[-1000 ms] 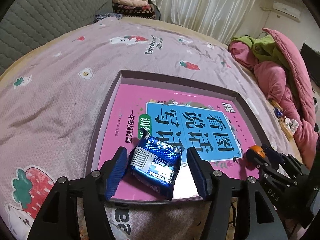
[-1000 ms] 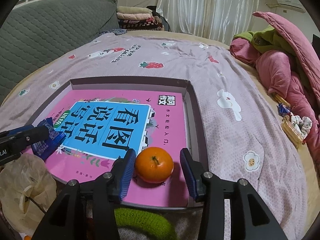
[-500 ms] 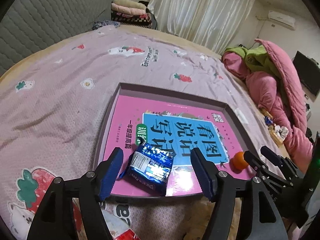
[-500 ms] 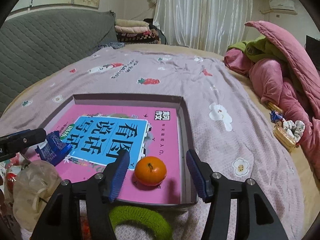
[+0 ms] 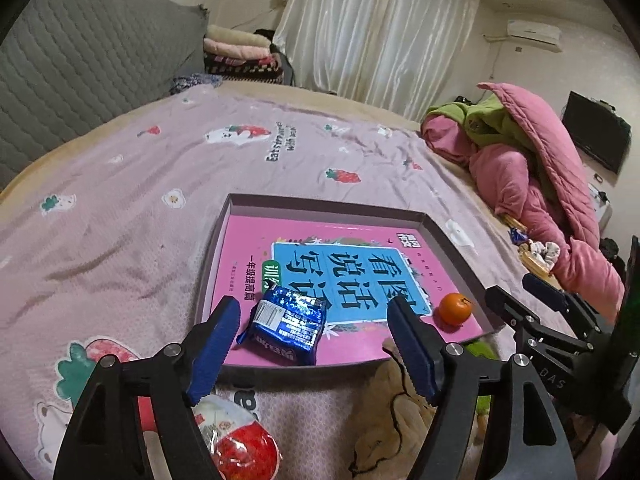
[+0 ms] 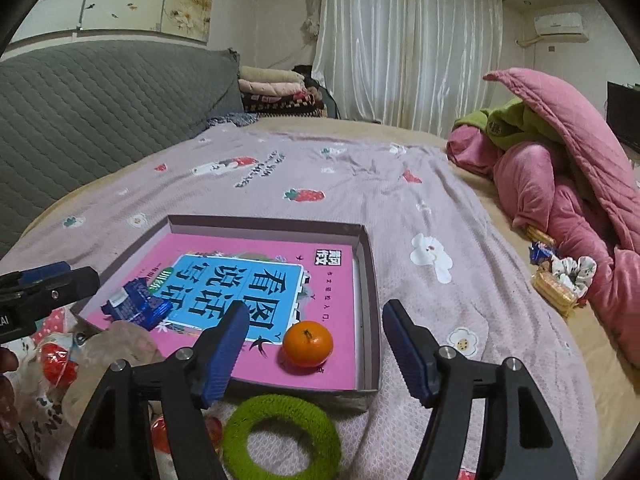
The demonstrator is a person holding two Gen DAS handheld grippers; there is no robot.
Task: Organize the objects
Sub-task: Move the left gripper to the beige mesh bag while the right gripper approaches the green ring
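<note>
Nearest the right gripper [image 6: 314, 350], just outside the near wall of the shallow grey cardboard box [image 6: 370, 280], a fuzzy green knitted ring [image 6: 280, 436] lies flat on the lilac strawberry-print bedsheet [image 6: 420, 208], below and slightly left of the jaws. It is probably the handiest next pick for the right hand. The left gripper [image 5: 316, 344] has a red-and-white wrapped snack packet [image 5: 236, 444] low beside its left finger, also outside the near wall.

Both sets of jaws have just been opening and now stand wide apart with nothing pressed between the pads. Past the left jaws a crinkled blue foil snack pack [image 5: 286, 322] rests free in the near left corner of the box, on the pink book cover [image 5: 340, 264], its long axis running roughly across the gap. Past the right jaws a small orange tangerine [image 6: 308, 343] sits free near the near right corner.

Farther off, at the right edge of the bed beside the pink quilt [image 6: 560, 168], more small wrapped snacks [image 6: 554, 284] wait – well apart from either gripper, nearer the right.
</note>
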